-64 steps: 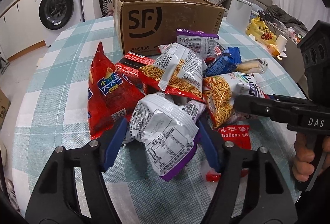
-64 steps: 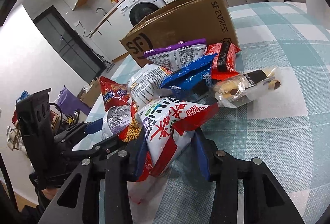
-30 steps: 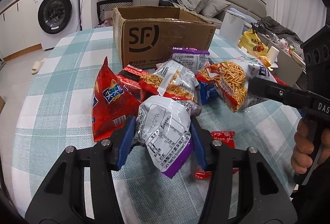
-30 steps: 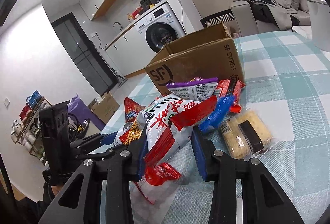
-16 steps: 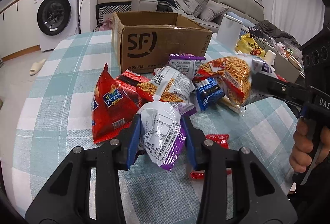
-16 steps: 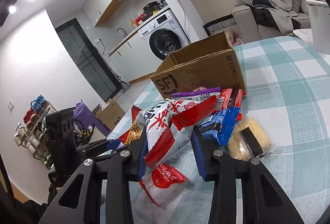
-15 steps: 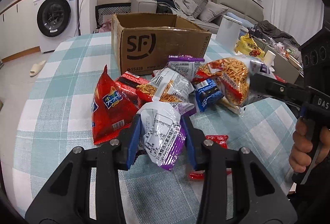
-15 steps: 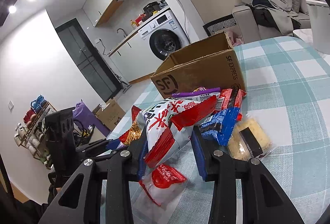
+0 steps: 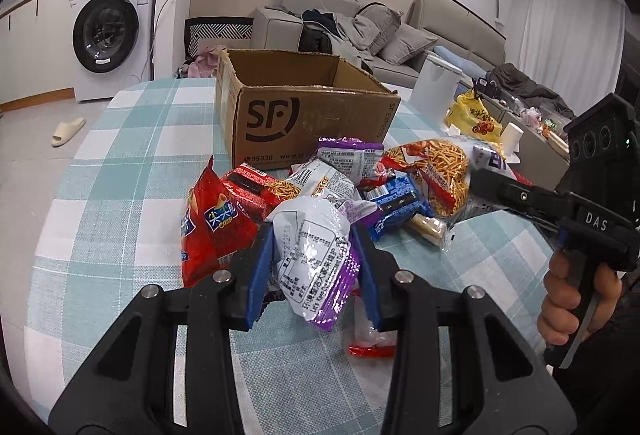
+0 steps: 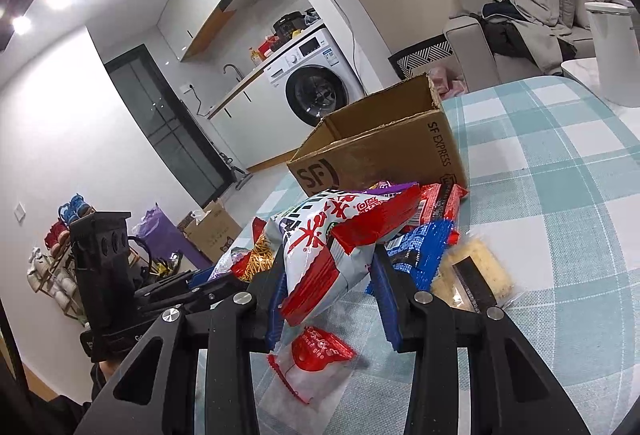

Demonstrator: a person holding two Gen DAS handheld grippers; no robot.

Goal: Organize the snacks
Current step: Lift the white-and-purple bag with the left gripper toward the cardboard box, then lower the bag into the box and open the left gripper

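Fingers of my left gripper (image 9: 312, 267) clamp a purple-edged packet (image 9: 316, 259); my right gripper (image 10: 332, 287) pinches a noodle bag (image 10: 332, 235), cardboard box (image 9: 304, 115) beyond.

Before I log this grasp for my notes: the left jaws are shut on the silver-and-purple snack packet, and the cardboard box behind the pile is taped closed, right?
Not quite. The left gripper is shut on the silver-and-purple snack packet, but the cardboard box stands open at the top, as the left wrist view shows.

Balloon-glue packet (image 9: 370, 335): mostly hidden behind the left gripper's (image 9: 312, 259) right finger.
Cardboard box (image 9: 304, 115) interior: floor hidden by the near wall.
Purple-and-white bag (image 9: 316, 255) print: too small to read.
Person's hand (image 9: 576, 299): partly cut off.
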